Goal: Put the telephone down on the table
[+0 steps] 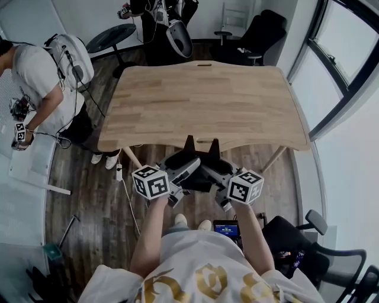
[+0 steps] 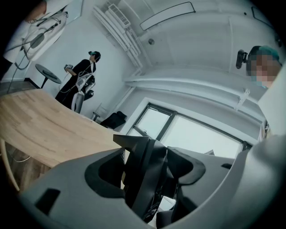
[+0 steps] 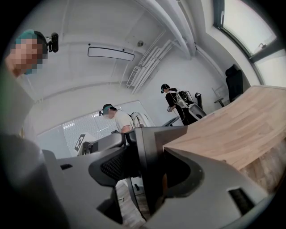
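A bare wooden table (image 1: 201, 100) stands on a dark plank floor (image 1: 89, 195) in a room with white walls (image 1: 83, 15). Black-framed windows (image 1: 334, 65) line the right side, bright with pale daylight. A black office chair (image 1: 260, 32) and a round black side table (image 1: 111, 36) sit beyond the far end. Overhead, a long light panel (image 3: 111, 53) lies beside white ceiling pipes (image 3: 147, 67).

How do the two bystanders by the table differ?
The left bystander wears a white shirt; the far bystander wears black. The left one stands off the left side of the table, the far one beyond its far end. Both carry white gear.
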